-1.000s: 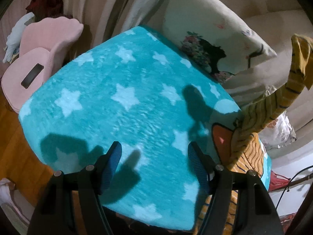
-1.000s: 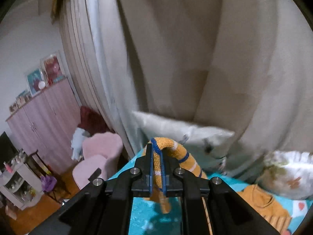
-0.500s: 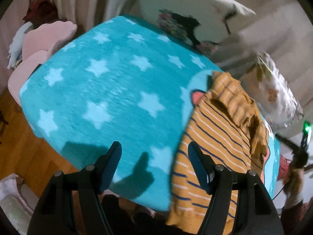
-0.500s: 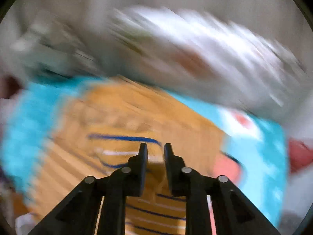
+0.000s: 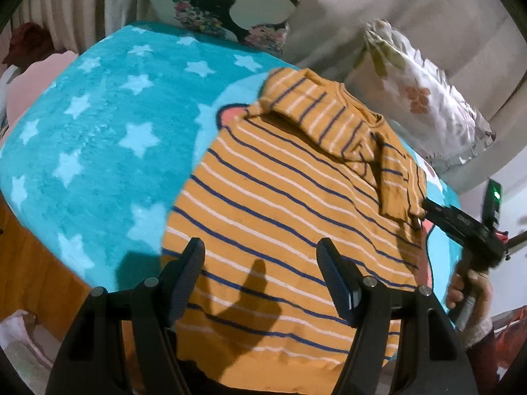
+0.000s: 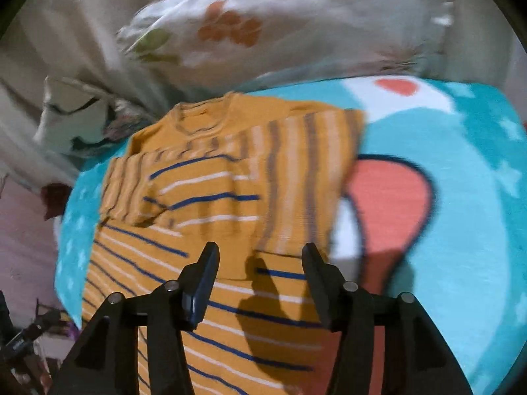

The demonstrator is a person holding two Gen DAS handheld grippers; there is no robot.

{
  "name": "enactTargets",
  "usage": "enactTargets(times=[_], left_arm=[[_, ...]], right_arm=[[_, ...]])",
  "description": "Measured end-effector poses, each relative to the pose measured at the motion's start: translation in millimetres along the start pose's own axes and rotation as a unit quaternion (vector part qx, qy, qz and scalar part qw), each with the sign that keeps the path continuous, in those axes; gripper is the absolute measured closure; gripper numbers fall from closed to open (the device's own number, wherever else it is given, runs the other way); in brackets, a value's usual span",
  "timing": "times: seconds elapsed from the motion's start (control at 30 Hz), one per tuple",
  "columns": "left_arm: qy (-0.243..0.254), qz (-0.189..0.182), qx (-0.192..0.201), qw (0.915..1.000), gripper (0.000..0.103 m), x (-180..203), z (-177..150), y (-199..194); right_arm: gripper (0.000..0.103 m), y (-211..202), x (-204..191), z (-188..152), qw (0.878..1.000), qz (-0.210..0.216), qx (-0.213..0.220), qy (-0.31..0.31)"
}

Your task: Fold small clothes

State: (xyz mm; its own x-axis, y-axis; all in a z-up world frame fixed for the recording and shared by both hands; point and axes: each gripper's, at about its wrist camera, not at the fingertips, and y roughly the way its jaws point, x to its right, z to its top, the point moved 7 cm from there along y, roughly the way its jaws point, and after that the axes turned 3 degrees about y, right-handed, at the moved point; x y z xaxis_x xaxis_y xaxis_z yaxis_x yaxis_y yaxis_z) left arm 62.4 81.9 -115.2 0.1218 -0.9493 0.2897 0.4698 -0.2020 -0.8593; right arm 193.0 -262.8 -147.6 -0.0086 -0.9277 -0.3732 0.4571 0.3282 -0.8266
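The soft, light striped sweater [image 5: 283, 204] lies flat on the star blanket [image 5: 98, 138], sleeves folded in, both the left tool [image 5: 260, 273] and right tool [image 6: 260, 273] wide and empty; I'd pinch its hem corners.

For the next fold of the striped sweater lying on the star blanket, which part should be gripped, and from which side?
Probably the bottom hem of the striped sweater, nearest the open left gripper. The body lies flat with both sleeves already folded across the chest, and the hem hangs over the star blanket edge, so fingers could likely slide in from that near side and carry it toward the collar. The right gripper hovers open too.
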Motion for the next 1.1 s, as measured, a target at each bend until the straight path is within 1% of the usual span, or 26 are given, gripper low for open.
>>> enactTargets(times=[0.07,0.1,0.13,0.17,0.2,0.23,0.27,0.3,0.33,0.37,0.43,0.47,0.5,0.53,0.57,0.6,0.63,0.67,0.73,0.77,0.87,0.93,0.97,1.07,1.1], left_arm=[[-0.002,0.005,0.001,1.0,0.034,4.0,-3.5,-2.1],[-0.003,0.008,0.002,1.0,0.034,5.1,-4.8,-3.3],[-0.004,0.011,0.003,0.9999,0.034,5.3,-5.7,-4.9],[-0.006,0.015,0.004,0.9999,0.034,5.2,-6.3,-7.2],[-0.008,0.018,0.007,0.9998,0.034,4.0,-6.7,-10.5],[-0.011,0.023,0.012,0.9996,0.034,1.8,-6.7,-13.6],[-0.014,0.029,0.015,0.9994,0.034,-0.5,-6.6,-15.6],[-0.018,0.035,0.016,0.9991,0.034,-4.0,-6.9,-17.1],[-0.025,0.038,0.017,0.9988,0.034,-7.4,-7.2,-18.2],[-0.032,0.04,0.018,0.9986,0.034,-10.5,-7.1,-18.8],[-0.043,0.04,0.018,0.9981,0.034,-14.7,-7.4,-19.0],[-0.046,0.04,0.018,0.998,0.034,-15.5,-7.1,-18.8],[-0.046,0.04,0.018,0.998,0.034,-15.2,-7.0,-18.7],[-0.045,0.04,0.018,0.998,0.034,-13.5,-6.9,-18.5],[-0.04,0.039,0.018,0.9983,0.034,-10.7,-6.5,-18.7],[-0.034,0.038,0.018,0.9985,0.034,-7.9,-6.2,-19.1],[-0.029,0.038,0.018,0.9987,0.034,-5.4,-6.9,-19.5],[-0.022,0.04,0.018,0.9988,0.033,-3.0,-7.2,-19.6],[-0.008,0.049,0.015,0.9986,0.031,0.3,-7.3,-17.5],[-0.003,0.051,0.013,0.9986,0.031,1.4,-6.8,-15.5],[0.012,0.049,0.009,0.9987,0.031,5.9,-0.9,-9.7],[0.029,0.048,0.014,0.9983,0.031,11.0,5.4,-8.0],[0.045,0.049,0.02,0.9976,0.031,15.1,10.8,-7.6],[0.08,0.058,0.041,0.9942,0.03,24.3,25.9,-8.3],[0.09,0.055,0.046,0.9933,0.03,27.3,30.1,-8.5]], right_arm=[[0.046,20.3,-16.4,-1.1,1.0,0.005,-0.007,-0.025],[0.046,31.4,-21.0,-2.3,0.999,-0.004,-0.012,-0.037],[0.046,46.7,-25.0,-5.1,0.998,-0.026,-0.023,-0.054],[0.051,56.9,-27.2,-9.3,0.997,-0.038,-0.036,-0.063],[0.058,60.6,-31.5,-11.9,0.995,-0.046,-0.04,-0.076],[0.084,58.5,-37.9,-13.6,0.993,-0.054,-0.036,-0.098],[0.093,54.0,-46.7,-16.5,0.991,-0.044,-0.051,-0.119],[0.093,46.6,-51.7,-16.6,0.99,-0.035,-0.055,-0.127],[0.093,34.8,-56.3,-14.2,0.989,-0.029,-0.046,-0.14],[0.093,18.8,-60.1,-8.4,0.986,-0.034,-0.029,-0.162],[0.093,-2.9,-58.5,4.7,0.981,-0.051,-0.002,-0.185],[0.093,-11.1,-51.9,15.0,0.98,-0.062,0.011,-0.187],[0.09,-13.4,-42.4,23.9,0.979,-0.08,0.019,-0.188],[0.076,-12.3,-32.1,30.9,0.977,-0.101,0.022,-0.187],[0.048,-4.9,-13.0,37.8,0.973,-0.142,0.018,-0.181],[0.041,3.5,9.9,42.8,0.966,-0.196,0.011,-0.166],[0.041,7.4,24.1,44.7,0.963,-0.223,0.006,-0.149],[0.041,6.4,38.8,41.7,0.967,-0.223,0.003,-0.122],[0.041,-2.2,49.5,34.5,0.981,-0.177,0.011,-0.075],[0.041,-7.9,54.3,28.3,0.986,-0.158,0.015,-0.056],[0.041,-20.9,62.2,11.3,0.987,-0.156,0.026,-0.039],[0.041,-30.0,61.3,0.8,0.989,-0.144,0.033,-0.028],[0.041,-35.2,58.0,-5.9,0.989,-0.139,0.035,-0.024],[0.041,-49.1,39.4,-25.5,0.99,-0.134,0.045,-0.018],[0.04,-51.6,34.0,-30.2,0.99,-0.131,0.046,-0.015]])
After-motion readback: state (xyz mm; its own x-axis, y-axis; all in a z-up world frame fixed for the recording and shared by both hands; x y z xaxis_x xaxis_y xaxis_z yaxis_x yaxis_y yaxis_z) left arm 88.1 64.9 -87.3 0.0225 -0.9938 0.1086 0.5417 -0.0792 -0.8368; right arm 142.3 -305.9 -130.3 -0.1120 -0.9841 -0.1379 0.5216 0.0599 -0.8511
